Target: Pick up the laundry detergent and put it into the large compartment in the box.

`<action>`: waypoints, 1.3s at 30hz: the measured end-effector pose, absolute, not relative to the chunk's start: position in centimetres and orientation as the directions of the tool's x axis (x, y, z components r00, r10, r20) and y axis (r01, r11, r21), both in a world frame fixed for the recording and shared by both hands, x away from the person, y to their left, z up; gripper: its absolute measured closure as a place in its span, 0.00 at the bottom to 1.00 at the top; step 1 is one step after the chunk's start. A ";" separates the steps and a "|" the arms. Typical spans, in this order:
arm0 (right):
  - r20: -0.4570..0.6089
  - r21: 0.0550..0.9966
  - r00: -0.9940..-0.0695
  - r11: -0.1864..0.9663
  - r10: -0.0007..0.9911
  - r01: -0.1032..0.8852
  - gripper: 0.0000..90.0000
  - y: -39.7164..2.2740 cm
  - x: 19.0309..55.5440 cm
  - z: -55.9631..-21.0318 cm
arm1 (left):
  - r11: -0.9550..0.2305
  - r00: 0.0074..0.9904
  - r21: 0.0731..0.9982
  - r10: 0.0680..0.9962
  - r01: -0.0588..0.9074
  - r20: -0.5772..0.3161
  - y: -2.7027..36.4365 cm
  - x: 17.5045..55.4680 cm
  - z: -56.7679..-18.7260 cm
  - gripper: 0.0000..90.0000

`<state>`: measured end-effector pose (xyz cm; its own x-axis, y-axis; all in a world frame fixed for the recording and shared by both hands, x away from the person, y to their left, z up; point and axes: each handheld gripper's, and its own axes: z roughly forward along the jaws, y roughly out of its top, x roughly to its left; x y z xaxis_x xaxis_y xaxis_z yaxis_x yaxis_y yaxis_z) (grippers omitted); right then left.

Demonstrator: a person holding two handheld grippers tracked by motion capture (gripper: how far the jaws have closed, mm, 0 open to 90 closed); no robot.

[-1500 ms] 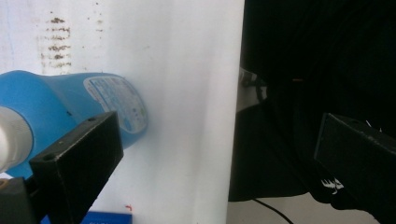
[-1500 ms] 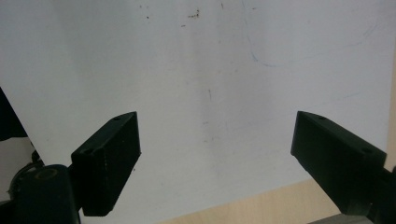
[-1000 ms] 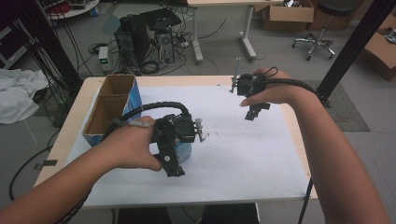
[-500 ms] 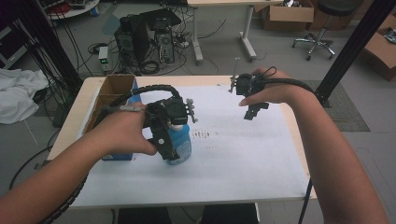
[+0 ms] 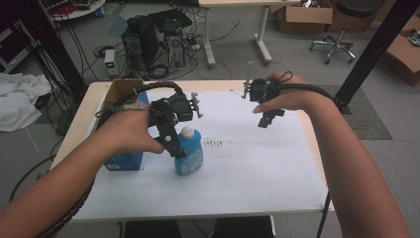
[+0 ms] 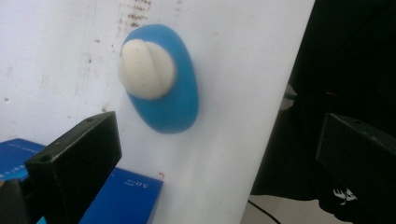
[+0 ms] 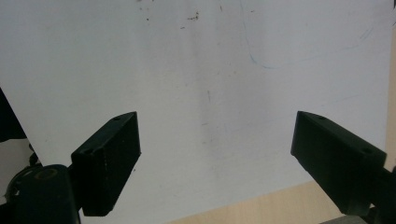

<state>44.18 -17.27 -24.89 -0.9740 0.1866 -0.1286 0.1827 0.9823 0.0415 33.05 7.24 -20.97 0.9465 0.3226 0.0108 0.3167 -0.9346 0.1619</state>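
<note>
Risks tipping the blue bottle point(image 6: 161, 79) if lowered from here: looks down past the left gripper point(image 6: 215, 158), jaws spread wide and holding nothing, onto the white cap point(image 6: 146, 69), with the bottle upright on the white sheet point(image 5: 247, 168), ahead of the jaws and nearer the left one rather than centred in the gap. Could strike the cap or shoulder with that left jaw on the way down, push the bottle sideways and lay it flat. Could also, if closed off-centre, pinch just the rounded edge of the body and squeeze it out of the grip, judging by the smooth oval outline. Needs, most likely, a shift to bring the bottle midway between the jaws before any descent. Crowds the left jaw too: a blue box point(image 6: 126, 196) just behind and below it, close beside the bottle, likely to get bumped or to block that jaw from closing in low. Leaves more room on the right jaw's side, over the sheet's edge and dark floor beyond. Shows, farther off in the high view, an open cardboard box point(image 5: 119, 91) past the blue one, clear of the reach. Finds the right gripper point(image 7: 215, 154) well apart from the bottle, jaws likewise wide and empty, bare marked sheet between them and the table point(image 7: 280, 205) edge under the right jaw.
</note>
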 end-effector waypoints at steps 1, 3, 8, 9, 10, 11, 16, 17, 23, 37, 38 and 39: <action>-0.128 0.042 -0.974 0.982 0.186 0.182 0.17 -17.2 44.2 -24.9 | -0.935 0.946 0.156 0.325 0.319 0.012 7.2 33.2 -21.1 0.01; -0.128 0.039 -0.974 0.983 0.185 0.181 0.17 -17.1 44.2 -24.9 | -0.933 0.943 0.147 0.333 0.328 0.007 7.2 33.6 -21.3 0.01; -0.125 0.043 -0.977 0.985 0.174 0.170 0.17 -16.8 44.2 -25.1 | -0.937 0.946 0.141 0.323 0.319 0.004 7.0 34.3 -21.7 0.00; -0.125 0.044 -0.976 0.984 0.177 0.173 0.18 -16.8 44.2 -25.1 | -0.936 0.946 0.139 0.325 0.322 -0.001 6.9 34.4 -21.9 0.00; -0.124 0.044 -0.976 0.984 0.177 0.172 0.17 -16.8 44.3 -25.1 | -0.934 0.943 0.136 0.333 0.330 -0.004 6.8 34.5 -22.1 0.00; -0.123 0.043 -0.977 0.984 0.176 0.172 0.18 -16.8 44.3 -25.2 | -0.937 0.944 0.128 0.329 0.326 0.000 6.8 34.6 -22.2 0.00; -0.118 0.044 -0.977 0.984 0.177 0.173 0.17 -16.7 44.4 -25.5 | -0.938 0.943 0.102 0.334 0.332 -0.005 6.4 35.1 -22.8 0.00; -0.118 0.046 -0.977 0.984 0.176 0.172 0.17 -16.7 44.4 -25.6 | -0.937 0.942 0.098 0.336 0.335 -0.008 6.3 35.3 -22.9 0.00; -0.114 0.049 -0.978 0.985 0.173 0.168 0.17 -16.5 44.5 -25.9 | -0.933 0.936 0.078 0.351 0.351 -0.014 6.0 35.9 -23.8 0.00; -0.114 0.055 -0.977 0.983 0.180 0.175 0.18 -16.8 44.5 -26.2 | -0.925 0.927 0.059 0.374 0.375 -0.036 5.6 37.3 -25.7 0.00; -0.112 0.054 -0.977 0.983 0.179 0.173 0.17 -16.8 44.5 -26.3 | -0.925 0.927 0.054 0.374 0.375 -0.037 5.5 37.3 -25.8 0.00; -0.113 0.056 -0.977 0.983 0.180 0.174 0.17 -16.8 44.5 -26.4 | -0.926 0.928 0.054 0.371 0.373 -0.037 5.4 37.4 -25.9 0.00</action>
